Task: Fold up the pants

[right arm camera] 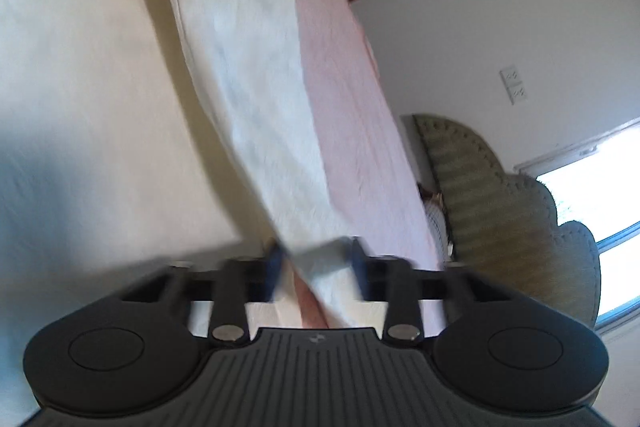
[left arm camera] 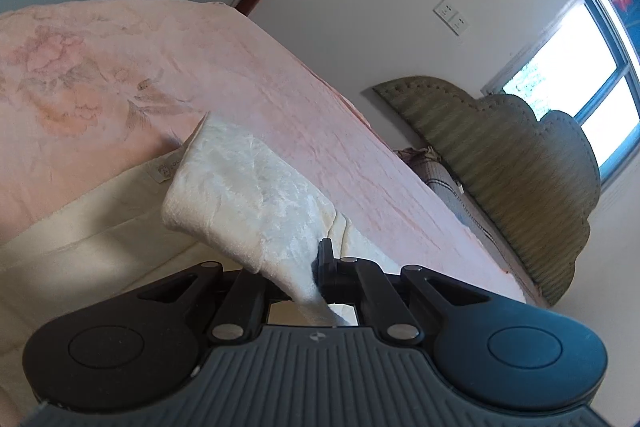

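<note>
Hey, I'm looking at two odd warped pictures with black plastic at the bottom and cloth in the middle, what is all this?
Each picture comes from a wide-angle camera mounted on a hand-held gripper, one in each of a person's hands; the lens bends the room. The black plastic is the gripper itself.

In the left wrist view, the left gripper is shut on a fold of the cream pants. In the right wrist view, which is blurred, the right gripper is shut on the same cream pants.

The pants lie on a bed with a pink bedspread. Behind it are a green headboard, wall sockets and a window.
</note>
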`<act>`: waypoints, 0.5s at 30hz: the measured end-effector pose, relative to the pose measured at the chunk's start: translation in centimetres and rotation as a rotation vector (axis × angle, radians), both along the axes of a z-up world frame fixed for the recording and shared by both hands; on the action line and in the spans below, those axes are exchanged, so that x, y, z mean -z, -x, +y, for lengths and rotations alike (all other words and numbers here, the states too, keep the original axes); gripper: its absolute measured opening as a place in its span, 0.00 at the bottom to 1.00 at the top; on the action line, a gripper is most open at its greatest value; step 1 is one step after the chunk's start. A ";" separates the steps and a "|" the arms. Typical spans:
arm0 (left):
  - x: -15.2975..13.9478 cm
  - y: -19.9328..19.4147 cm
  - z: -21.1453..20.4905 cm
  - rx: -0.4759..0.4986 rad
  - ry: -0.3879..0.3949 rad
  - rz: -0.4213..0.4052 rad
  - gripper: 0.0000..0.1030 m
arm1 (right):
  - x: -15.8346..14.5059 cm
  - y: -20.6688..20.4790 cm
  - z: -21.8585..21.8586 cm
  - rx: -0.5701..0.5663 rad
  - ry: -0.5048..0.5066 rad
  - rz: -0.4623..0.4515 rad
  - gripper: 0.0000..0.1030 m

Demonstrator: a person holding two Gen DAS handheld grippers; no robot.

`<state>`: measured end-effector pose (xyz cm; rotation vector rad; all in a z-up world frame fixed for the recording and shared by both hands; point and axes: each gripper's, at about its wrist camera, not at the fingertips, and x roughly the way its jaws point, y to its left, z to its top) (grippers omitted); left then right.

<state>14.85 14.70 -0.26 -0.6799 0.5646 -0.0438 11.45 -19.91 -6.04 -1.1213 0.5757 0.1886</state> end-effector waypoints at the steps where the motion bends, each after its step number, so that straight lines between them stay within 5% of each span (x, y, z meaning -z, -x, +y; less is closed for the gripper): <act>1: -0.3 0.3 0.3 0.017 -0.020 -0.002 0.05 | 0.2 0.0 -0.2 0.007 0.004 0.003 0.04; 9: -0.5 4.8 1.7 0.161 -0.219 0.004 0.05 | -3.3 8.8 0.7 -0.032 -0.070 0.002 0.03; 15: 2.3 7.0 1.3 0.187 -0.357 0.084 0.07 | -1.6 14.9 2.5 -0.064 -0.112 0.100 0.03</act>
